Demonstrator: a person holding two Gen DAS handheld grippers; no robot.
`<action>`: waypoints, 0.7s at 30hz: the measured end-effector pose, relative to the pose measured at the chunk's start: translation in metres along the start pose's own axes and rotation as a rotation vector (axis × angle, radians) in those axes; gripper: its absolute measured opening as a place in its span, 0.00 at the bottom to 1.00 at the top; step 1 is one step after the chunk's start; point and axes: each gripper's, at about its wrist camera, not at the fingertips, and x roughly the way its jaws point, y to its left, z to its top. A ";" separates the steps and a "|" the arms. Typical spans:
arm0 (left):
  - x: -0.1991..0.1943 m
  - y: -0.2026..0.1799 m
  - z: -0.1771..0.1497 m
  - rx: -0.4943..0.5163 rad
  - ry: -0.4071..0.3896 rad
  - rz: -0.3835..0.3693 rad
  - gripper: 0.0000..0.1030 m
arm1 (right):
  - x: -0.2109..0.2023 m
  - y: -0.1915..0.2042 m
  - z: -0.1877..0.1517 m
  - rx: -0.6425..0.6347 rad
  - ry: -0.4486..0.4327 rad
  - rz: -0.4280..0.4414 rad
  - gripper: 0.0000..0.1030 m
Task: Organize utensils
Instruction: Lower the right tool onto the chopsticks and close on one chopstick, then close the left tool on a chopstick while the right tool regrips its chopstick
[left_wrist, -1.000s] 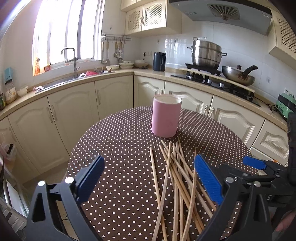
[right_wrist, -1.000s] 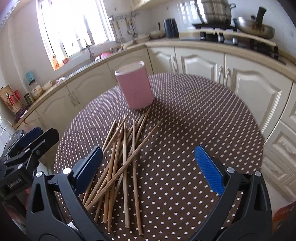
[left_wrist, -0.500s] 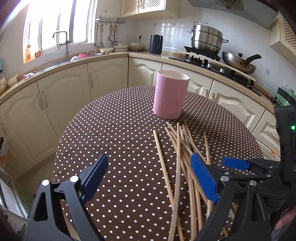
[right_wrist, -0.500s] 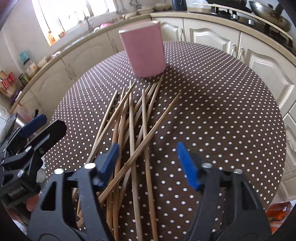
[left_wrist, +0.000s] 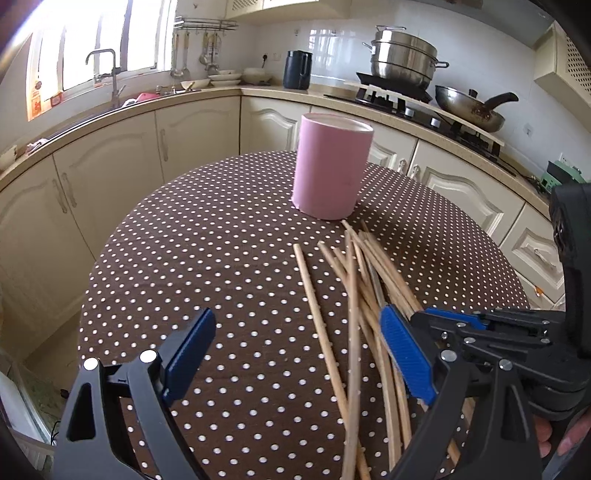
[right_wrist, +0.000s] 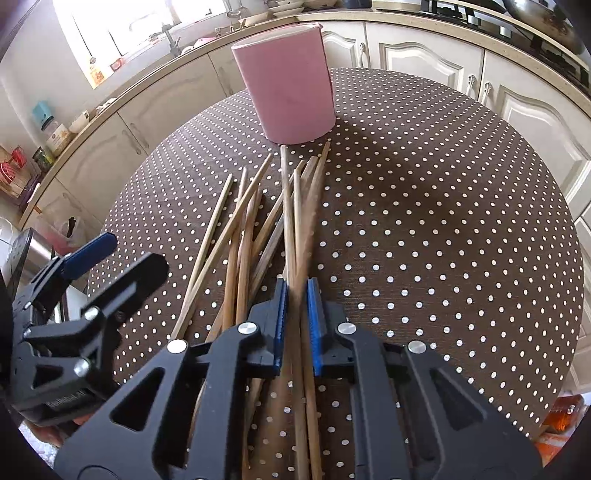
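Note:
A pink cylindrical holder (left_wrist: 328, 173) (right_wrist: 291, 85) stands upright at the far side of the round dotted table (left_wrist: 203, 240) (right_wrist: 443, 221). Several wooden chopsticks (left_wrist: 354, 295) (right_wrist: 240, 229) lie fanned out in front of it. My right gripper (right_wrist: 295, 291) is closing on a few chopsticks; its blue pads touch them on both sides. It also shows from the side in the left wrist view as the right gripper (left_wrist: 461, 317), low over the pile. My left gripper (left_wrist: 295, 317) (right_wrist: 96, 258) is open, empty, at the pile's left edge.
Cream kitchen cabinets and a countertop curve around behind the table. A stove with a steel steamer pot (left_wrist: 402, 59) and a wok (left_wrist: 469, 107) is at the back right, a sink tap (left_wrist: 103, 70) under the window at the back left.
The right jaws have gone from wide apart to narrow around a few chopsticks. Both grippers have sunk closer to the table and the pile.

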 end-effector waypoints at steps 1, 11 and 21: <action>0.001 -0.002 0.000 0.002 0.005 0.000 0.86 | -0.002 -0.001 0.000 0.001 -0.001 0.002 0.11; 0.017 -0.014 0.004 0.022 0.054 0.023 0.86 | -0.014 -0.017 0.001 0.028 -0.031 0.042 0.11; 0.035 -0.026 0.008 0.042 0.120 0.056 0.58 | -0.006 -0.030 -0.002 0.054 0.007 0.046 0.11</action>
